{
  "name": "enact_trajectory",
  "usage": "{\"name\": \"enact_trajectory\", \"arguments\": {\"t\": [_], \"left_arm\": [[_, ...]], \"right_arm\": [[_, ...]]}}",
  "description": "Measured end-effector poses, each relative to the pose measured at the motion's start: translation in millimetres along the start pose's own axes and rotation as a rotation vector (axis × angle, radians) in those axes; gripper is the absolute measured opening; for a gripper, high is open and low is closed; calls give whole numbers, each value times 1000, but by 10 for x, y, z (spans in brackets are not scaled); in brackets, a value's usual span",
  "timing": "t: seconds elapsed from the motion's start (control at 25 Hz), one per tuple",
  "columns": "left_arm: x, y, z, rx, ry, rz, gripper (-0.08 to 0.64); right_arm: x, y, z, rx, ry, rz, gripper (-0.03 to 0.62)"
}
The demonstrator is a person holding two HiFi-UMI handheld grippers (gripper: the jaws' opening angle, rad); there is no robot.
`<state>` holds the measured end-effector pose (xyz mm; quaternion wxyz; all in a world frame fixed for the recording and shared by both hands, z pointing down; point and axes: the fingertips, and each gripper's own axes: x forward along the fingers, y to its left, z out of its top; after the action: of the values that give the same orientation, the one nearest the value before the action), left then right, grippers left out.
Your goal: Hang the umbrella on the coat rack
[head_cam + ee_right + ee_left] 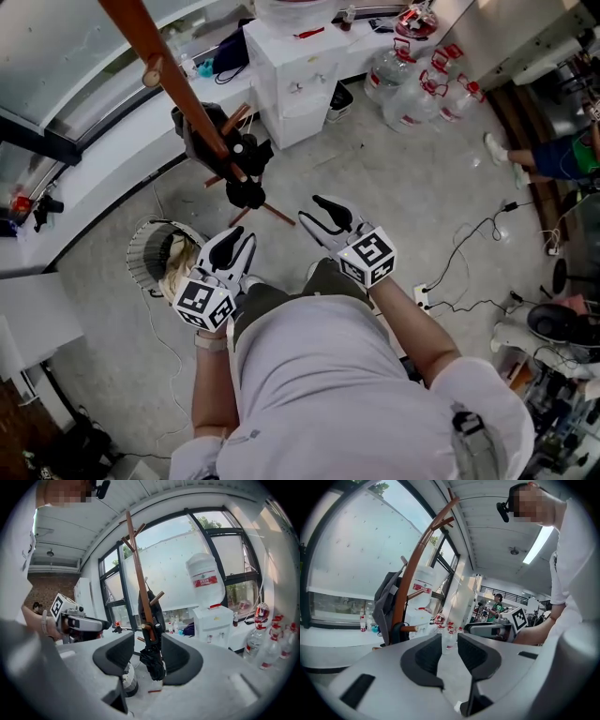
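The brown wooden coat rack (164, 70) stands ahead of me by the window. A folded black umbrella (247, 192) hangs from one of its low pegs, under a dark bag (202, 131). In the right gripper view the umbrella (153, 660) dangles beside the pole (138, 573), far beyond the jaws. Both grippers are drawn back near my body, well apart from the rack. My left gripper (239, 239) (450, 637) is shut to a narrow slit and holds nothing. My right gripper (323, 211) (147, 637) is also shut and holds nothing.
A white water dispenser (295, 80) stands behind the rack, with several clear water jugs (412, 89) to its right. A round wire-caged appliance (155, 253) sits on the floor at left. Cables (469, 244) trail across the floor at right, near another person's legs (544, 159).
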<state>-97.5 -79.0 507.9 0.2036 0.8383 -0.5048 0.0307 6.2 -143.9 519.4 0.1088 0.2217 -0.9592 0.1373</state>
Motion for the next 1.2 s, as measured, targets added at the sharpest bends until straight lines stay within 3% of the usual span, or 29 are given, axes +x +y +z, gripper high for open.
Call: {"name": "enact_trajectory", "arguments": {"t": [0.6,1.2], "left_arm": [[144,-415,453,75,-77,-78,91],[106,-555,536,114,-94,-85,91]], "right_arm": [[-630,153,341,-8,-71,-6,179],[-648,360,400,-26,-97,11,179]]}}
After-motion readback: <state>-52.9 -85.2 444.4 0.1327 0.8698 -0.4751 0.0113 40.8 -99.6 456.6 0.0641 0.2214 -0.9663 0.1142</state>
